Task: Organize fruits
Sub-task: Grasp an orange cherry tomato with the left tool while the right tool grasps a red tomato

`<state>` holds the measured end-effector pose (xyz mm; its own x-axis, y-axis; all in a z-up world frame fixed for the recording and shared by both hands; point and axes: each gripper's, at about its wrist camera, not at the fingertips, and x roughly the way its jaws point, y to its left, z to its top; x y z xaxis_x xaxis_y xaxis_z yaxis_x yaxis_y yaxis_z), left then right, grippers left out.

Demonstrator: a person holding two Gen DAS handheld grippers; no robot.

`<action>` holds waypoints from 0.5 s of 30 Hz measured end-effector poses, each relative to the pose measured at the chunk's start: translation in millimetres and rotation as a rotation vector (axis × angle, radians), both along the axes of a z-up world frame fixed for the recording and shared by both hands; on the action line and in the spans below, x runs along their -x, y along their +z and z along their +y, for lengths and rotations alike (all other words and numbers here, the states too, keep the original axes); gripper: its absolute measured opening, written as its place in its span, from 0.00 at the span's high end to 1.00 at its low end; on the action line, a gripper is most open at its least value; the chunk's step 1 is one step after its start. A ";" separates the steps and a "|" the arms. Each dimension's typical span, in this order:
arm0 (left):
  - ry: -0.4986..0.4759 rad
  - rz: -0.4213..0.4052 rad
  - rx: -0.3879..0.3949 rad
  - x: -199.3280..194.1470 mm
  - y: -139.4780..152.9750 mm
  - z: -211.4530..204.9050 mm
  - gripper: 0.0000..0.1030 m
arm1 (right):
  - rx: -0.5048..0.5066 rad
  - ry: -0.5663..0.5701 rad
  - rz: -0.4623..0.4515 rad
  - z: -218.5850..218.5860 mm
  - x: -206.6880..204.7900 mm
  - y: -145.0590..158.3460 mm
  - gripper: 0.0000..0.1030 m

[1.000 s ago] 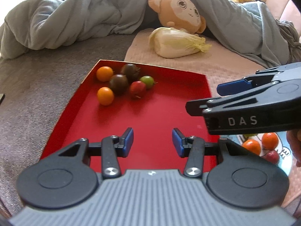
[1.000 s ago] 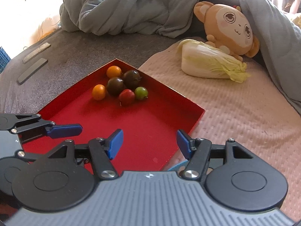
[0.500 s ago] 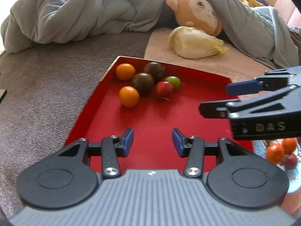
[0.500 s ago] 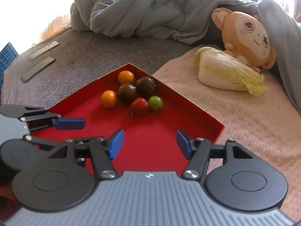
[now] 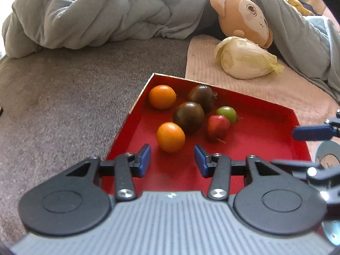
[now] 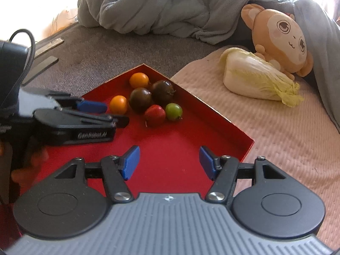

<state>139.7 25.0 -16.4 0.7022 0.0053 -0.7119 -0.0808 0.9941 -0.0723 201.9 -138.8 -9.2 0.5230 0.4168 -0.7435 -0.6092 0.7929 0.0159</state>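
Observation:
A red tray [image 5: 261, 148] [image 6: 170, 148] holds several small fruits in its far corner: two orange, two dark brown, one red [image 5: 217, 126] and one green [image 5: 227, 113]. My left gripper [image 5: 172, 159] is open and empty, with the near orange fruit [image 5: 170, 137] just ahead between its fingertips. It also shows in the right wrist view [image 6: 110, 114], reaching beside that orange fruit [image 6: 118, 104]. My right gripper [image 6: 169, 162] is open and empty over the tray's near part.
A napa cabbage [image 6: 255, 78] and a plush monkey [image 6: 280, 40] lie on a pink mat [image 6: 286, 138] at the right. A grey blanket [image 5: 95, 14] is heaped behind. Grey carpet [image 5: 53, 106] lies left of the tray.
My left gripper has moved forward and left toward the fruit cluster, so the near orange fruit now sits just ahead of its fingertips. My right gripper has also advanced over the tray. Both stayed open.

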 end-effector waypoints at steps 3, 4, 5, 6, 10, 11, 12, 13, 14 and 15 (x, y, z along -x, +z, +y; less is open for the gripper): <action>-0.006 -0.010 0.004 -4.9 -1.0 1.5 0.55 | 0.000 -0.006 0.008 0.9 -3.5 -3.2 0.34; -0.003 -0.014 0.003 -5.6 -1.4 2.2 0.56 | -0.002 -0.007 0.008 1.8 -4.9 -3.7 0.34; -0.002 -0.018 0.001 -5.5 -1.8 2.6 0.58 | -0.003 -0.008 0.006 2.8 -5.8 -3.9 0.34; -0.002 -0.020 -0.001 -5.3 -1.9 2.7 0.66 | -0.006 -0.010 0.003 4.1 -6.9 -4.0 0.34; -0.001 -0.023 -0.005 -1.8 -1.7 4.3 0.67 | -0.027 -0.036 0.003 10.1 -12.9 -4.4 0.36; 0.002 -0.024 -0.014 0.2 -1.4 4.1 0.68 | -0.037 -0.043 0.010 12.1 -14.7 -4.2 0.39; 0.003 -0.023 -0.020 2.1 -1.1 4.0 0.68 | -0.047 -0.045 0.017 14.4 -16.2 -4.0 0.42; 0.004 -0.021 -0.024 4.6 -0.5 4.2 0.68 | -0.060 -0.042 0.026 17.6 -17.6 -3.7 0.44; 0.006 -0.018 -0.025 6.9 -0.1 4.7 0.68 | -0.066 -0.038 0.029 20.9 -18.6 -3.3 0.46; 0.008 -0.014 -0.027 10.5 0.7 5.7 0.68 | -0.069 -0.033 0.030 25.1 -19.2 -3.1 0.48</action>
<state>129.3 30.7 -15.7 0.7123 0.0295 -0.7013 -0.0874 0.9951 -0.0470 221.1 -113.7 -12.3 0.5156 0.4502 -0.7290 -0.5808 0.8091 0.0889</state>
